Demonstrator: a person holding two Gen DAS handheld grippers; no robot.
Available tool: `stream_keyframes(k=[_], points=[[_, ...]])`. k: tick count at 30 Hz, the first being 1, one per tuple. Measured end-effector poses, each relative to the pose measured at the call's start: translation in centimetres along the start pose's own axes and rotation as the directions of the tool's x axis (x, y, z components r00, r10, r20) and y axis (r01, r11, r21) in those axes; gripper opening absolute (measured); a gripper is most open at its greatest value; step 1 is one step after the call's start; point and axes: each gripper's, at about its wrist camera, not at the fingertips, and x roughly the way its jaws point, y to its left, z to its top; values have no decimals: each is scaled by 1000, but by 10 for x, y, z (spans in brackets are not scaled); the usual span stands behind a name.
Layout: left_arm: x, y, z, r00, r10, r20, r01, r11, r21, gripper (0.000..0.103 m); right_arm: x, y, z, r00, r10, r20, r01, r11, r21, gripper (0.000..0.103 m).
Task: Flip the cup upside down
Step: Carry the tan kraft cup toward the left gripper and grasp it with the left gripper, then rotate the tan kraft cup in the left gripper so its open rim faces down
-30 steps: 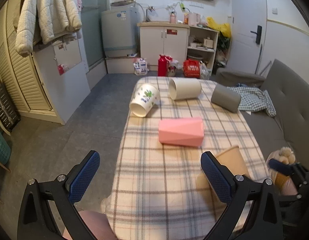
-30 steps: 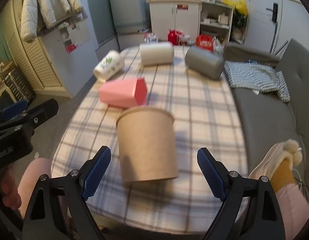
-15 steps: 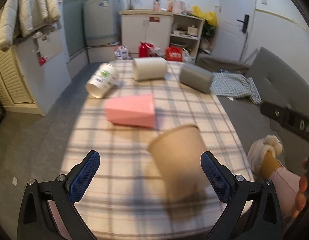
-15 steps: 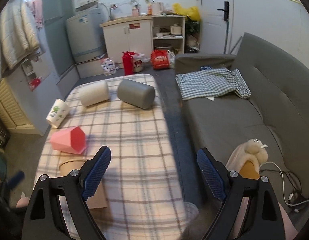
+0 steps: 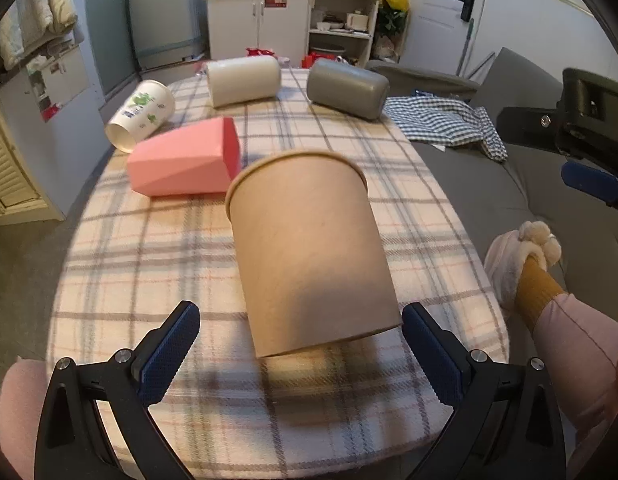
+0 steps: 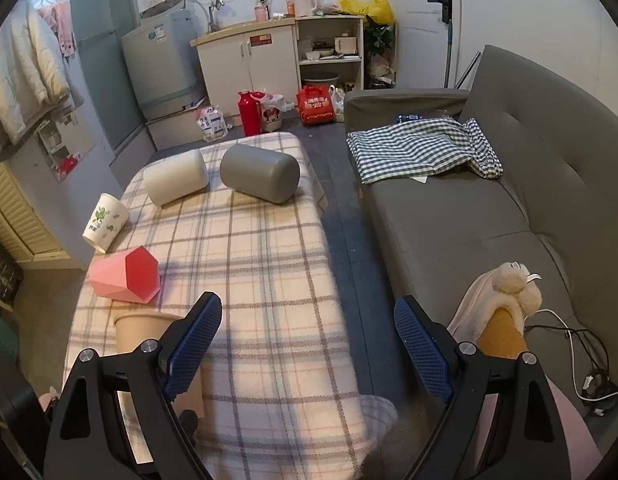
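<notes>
Plaid cloth covers the table (image 5: 157,240), grey sofa (image 6: 509,208) at frame right, cabinets along the top. Five cups lie on their sides: brown paper cup (image 5: 309,252) at centre, pink (image 5: 185,158), white printed (image 5: 143,112), cream (image 5: 243,80), grey (image 5: 347,88). Left gripper (image 5: 301,348) spread wide, flanking the brown cup's base; right gripper (image 6: 309,344) spread wide, empty.

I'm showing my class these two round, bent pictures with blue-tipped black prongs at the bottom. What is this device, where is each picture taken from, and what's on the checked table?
A person holds two hand grippers, each carrying a wide-angle camera. The left camera shows the left gripper open around a brown paper cup lying on its side, untouched. The right camera shows the right gripper open, holding nothing, above the table edge. Also lying there: pink cup, printed white cup, cream cup, grey cup.
</notes>
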Motion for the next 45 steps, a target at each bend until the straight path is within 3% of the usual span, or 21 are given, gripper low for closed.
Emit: stream_keyframes(k=[2,4,5,6,11,18,30,45], points=[[2,1,-1,1000,-20,-6,20,1000,-10,102,2,3,-1,1000,3,-6,-3,1000,-3,89],[4,2,-2,998,-56,-9,56,998,-15,94,2,4,-1,1000,6,-9,-6,1000,-5,89],[4,1,-2,998,-65,-11,64,998,-13,82,2,5,-1,1000,6,-9,-6,1000,-5,89],[4,0,-3,997,-70,-15,70,998,-3,77,3,5,-1,1000,6,-11,-6,1000,-5,89],[-6,-1,-2,997,-79,5,78,996,30,77,2,7,-2,1000,6,-9,-6,1000,-3,89],[-33,2,10,996,-43,73,37,996,77,77,-2,9,-2,1000,5,2,-5,1000,-13,89],[-50,19,34,992,-2,129,-9,996,86,76,-12,10,-3,999,19,29,-19,1000,-3,89],[-3,4,75,999,-17,37,12,991,132,76,0,5,-3,1000,10,-8,-10,1000,7,89]])
